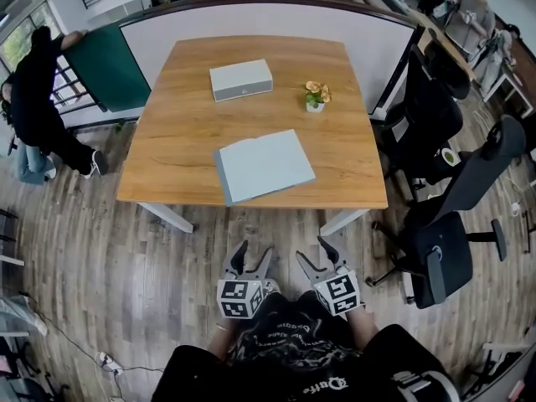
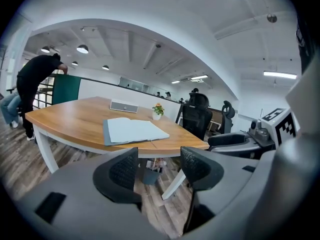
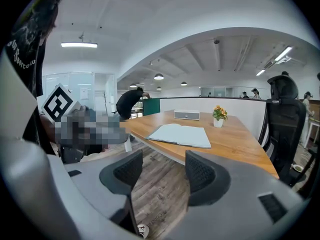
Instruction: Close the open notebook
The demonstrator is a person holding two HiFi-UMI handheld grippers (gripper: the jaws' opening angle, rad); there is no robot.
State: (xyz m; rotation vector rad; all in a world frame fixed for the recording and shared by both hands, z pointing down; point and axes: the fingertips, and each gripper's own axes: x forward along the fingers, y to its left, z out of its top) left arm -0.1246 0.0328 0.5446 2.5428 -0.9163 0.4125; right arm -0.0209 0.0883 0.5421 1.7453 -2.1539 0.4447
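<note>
Left gripper point(image 1: 255, 251): held low in front of the person, short of the table's near edge, over the plank floor point(image 1: 126, 258). Its jaws stand wide apart with nothing between them; only floor and a table leg show through the gap.
Right gripper point(image 1: 315, 253): just beside the left one, on its right. Jaws equally wide, and nothing is held.
Table point(image 1: 184, 124): wooden top on white legs, ahead of both grippers.
Notebook point(image 1: 264, 164): lying open and flat on the near half of the table, close to the near edge, pale pages up, with a darker cover edge showing along its left side. Neither gripper touches it.
Potted plant point(image 1: 316, 96): small white pot with yellow flowers, beyond the notebook, towards the right.
Grey box point(image 1: 241, 79): a flat oblong, far side of the table, left of the plant.
Office chairs point(image 1: 448, 224): black, by the table's right side.
Bystander point(image 1: 38, 99): dark clothes, far left, bending towards a green panel point(image 1: 105, 65).
</note>
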